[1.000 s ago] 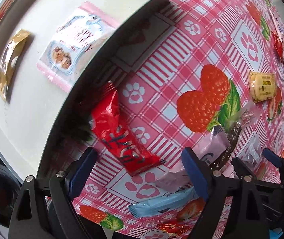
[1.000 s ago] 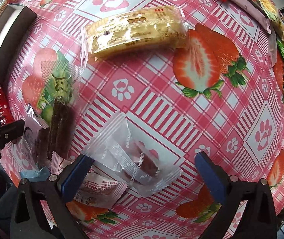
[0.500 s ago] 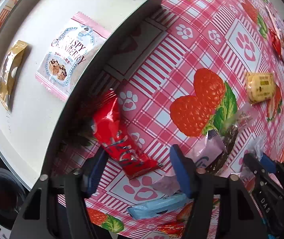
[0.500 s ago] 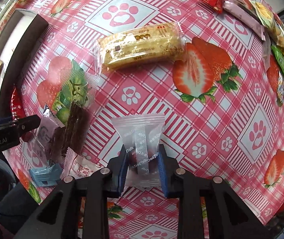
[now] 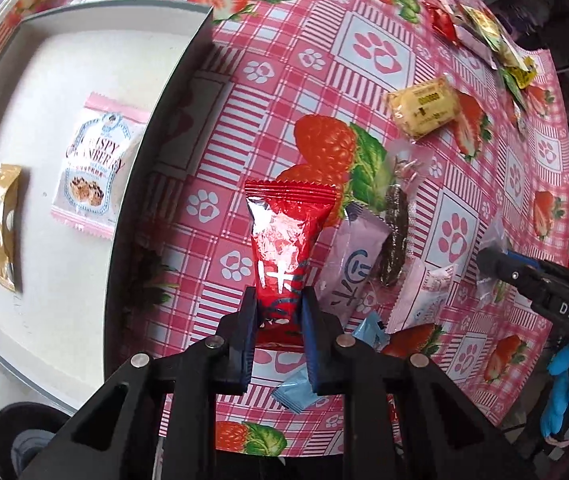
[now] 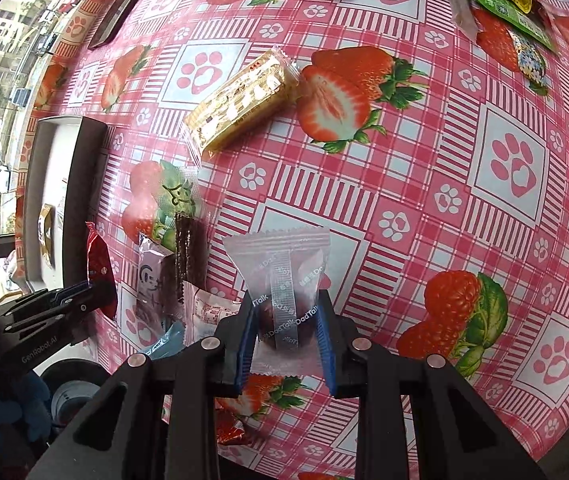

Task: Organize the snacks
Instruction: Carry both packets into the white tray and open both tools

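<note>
Left claw (image 5: 278, 312) pinching red snack packet (image 5: 284, 240); right claw (image 6: 286, 320) pinching clear wrapped candy (image 6: 282, 280).

"DadTalk" on clear wrapper (image 6: 284, 300); "DAS" on right gripper (image 5: 496, 260); pink packet (image 5: 92, 160) probably "CRISPY".

A table under a pink checked cloth (image 5: 324, 60) printed with strawberries and paw prints carries a shallow white tray (image 5: 84, 20) near its left edge. On the cloth lie a yellow cake packet (image 5: 424, 110), a dark snack strip in clear wrap (image 5: 396, 236), a pale pink packet (image 5: 348, 268), a small white-and-pink packet (image 5: 424, 300) and a light blue wrapper (image 5: 296, 392). More packets (image 6: 504, 4) crowd the far edge.
</note>
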Action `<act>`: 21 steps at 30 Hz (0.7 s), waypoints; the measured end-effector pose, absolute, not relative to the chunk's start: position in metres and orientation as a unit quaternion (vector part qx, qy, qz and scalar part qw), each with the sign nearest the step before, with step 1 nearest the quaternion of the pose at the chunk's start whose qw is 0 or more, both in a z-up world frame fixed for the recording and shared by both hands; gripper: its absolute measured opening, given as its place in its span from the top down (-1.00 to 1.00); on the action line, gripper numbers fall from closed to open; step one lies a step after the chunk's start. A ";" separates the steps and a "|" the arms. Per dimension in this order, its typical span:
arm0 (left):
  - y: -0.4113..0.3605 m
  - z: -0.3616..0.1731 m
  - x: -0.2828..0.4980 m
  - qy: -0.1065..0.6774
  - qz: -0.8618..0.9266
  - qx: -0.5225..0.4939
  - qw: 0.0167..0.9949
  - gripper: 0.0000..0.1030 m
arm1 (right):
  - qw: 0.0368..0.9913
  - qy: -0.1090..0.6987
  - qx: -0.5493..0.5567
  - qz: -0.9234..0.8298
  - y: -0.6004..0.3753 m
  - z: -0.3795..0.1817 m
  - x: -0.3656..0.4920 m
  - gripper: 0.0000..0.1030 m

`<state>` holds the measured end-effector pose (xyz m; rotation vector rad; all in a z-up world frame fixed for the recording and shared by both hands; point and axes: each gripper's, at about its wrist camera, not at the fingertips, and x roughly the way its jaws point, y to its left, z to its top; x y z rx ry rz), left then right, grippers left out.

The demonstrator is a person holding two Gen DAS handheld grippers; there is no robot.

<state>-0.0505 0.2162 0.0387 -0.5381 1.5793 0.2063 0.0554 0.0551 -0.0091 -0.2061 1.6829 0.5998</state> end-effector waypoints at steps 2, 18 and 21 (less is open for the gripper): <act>0.216 0.046 -0.053 0.696 0.081 -0.222 0.678 0.56 | 0.624 0.734 -0.076 0.258 0.050 -0.002 0.056 0.43; 0.315 0.074 -0.106 0.658 0.081 -0.189 0.724 0.56 | 0.630 0.706 -0.081 0.313 0.149 0.063 -0.015 0.43; 0.338 0.069 -0.119 0.668 0.077 -0.171 0.720 0.56 | 0.628 0.703 -0.079 0.324 0.183 0.065 -0.027 0.43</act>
